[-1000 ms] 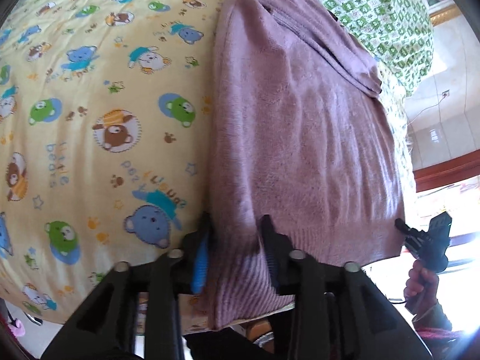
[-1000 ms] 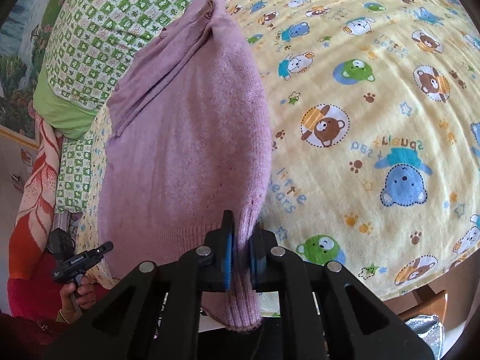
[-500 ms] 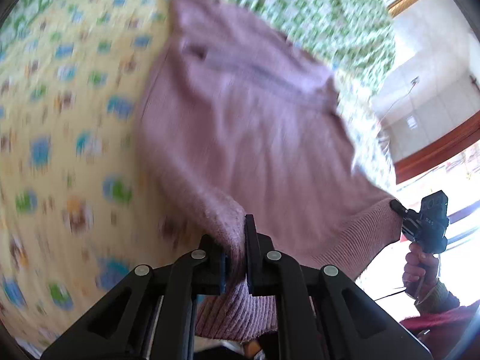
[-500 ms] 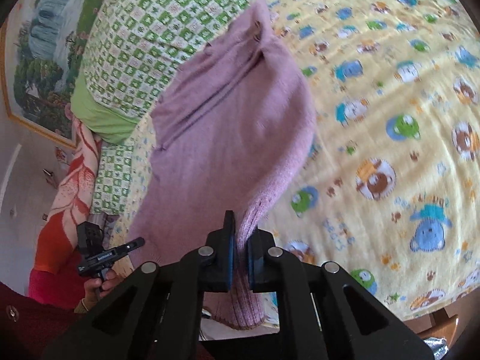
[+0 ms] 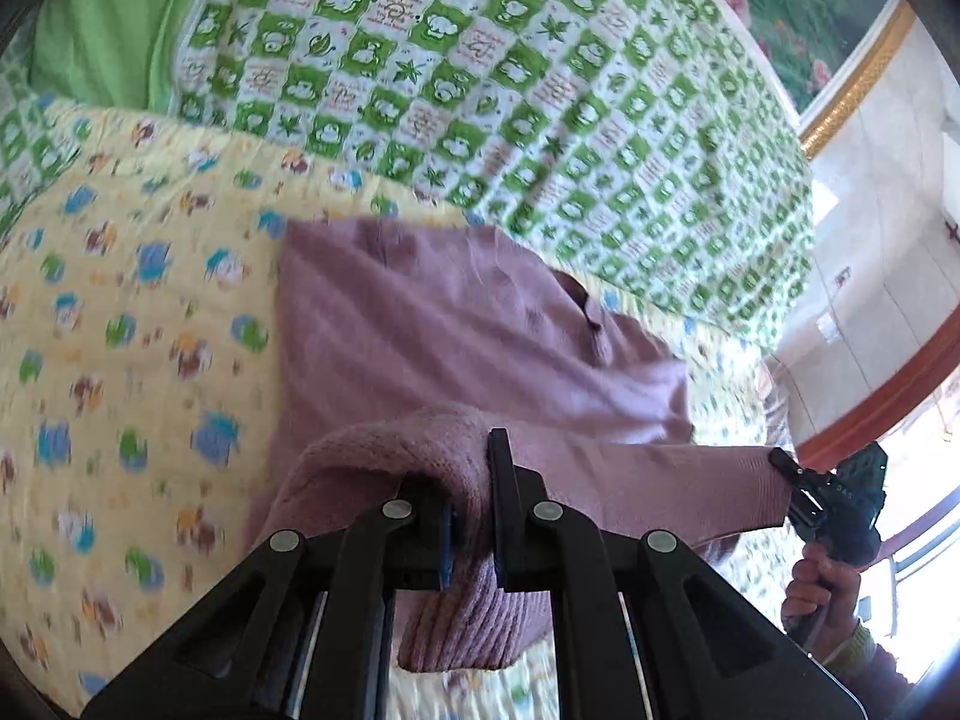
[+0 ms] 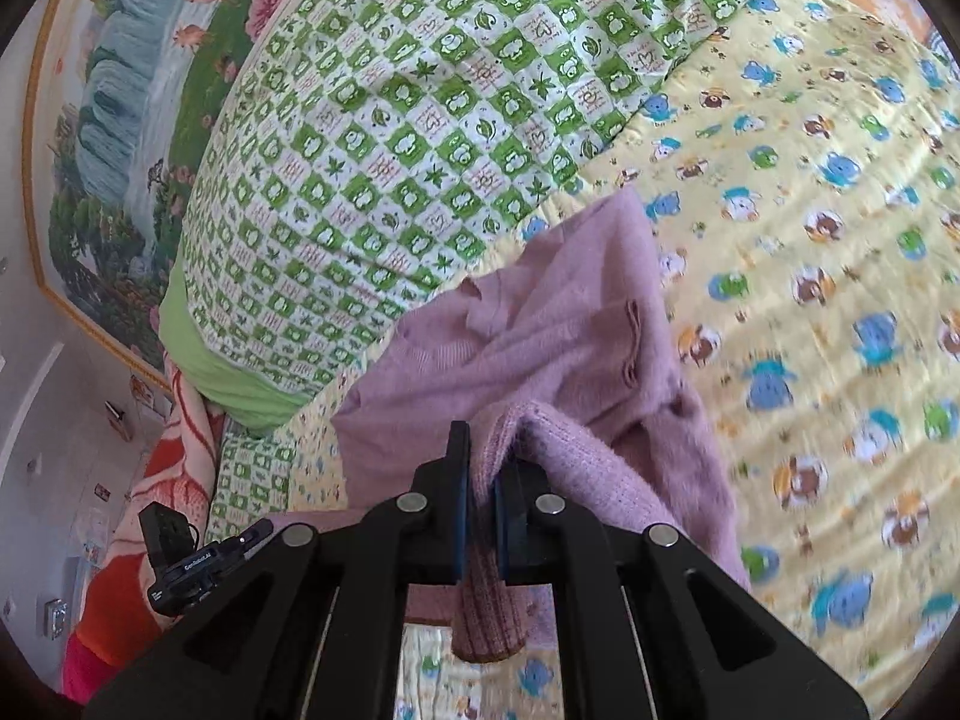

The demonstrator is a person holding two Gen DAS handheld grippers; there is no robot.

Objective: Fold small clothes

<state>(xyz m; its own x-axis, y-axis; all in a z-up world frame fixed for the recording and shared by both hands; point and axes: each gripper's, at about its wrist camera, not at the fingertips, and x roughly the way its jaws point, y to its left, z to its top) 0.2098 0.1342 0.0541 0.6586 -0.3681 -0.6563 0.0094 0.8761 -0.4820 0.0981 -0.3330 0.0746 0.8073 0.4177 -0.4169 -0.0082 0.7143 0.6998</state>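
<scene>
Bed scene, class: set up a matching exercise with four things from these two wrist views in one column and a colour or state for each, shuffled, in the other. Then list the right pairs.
Things:
1. sweater
2. bedsheet
3. quilt
4. left gripper

Colours or states:
A. green and white checks
B. shut on a ribbed hem
C. mauve knit, its lower part lifted off the bed
D. yellow with cartoon bears

Pairs: 1-C, 2-D, 3-A, 4-B

The right gripper is clamped on the same hem too.
</scene>
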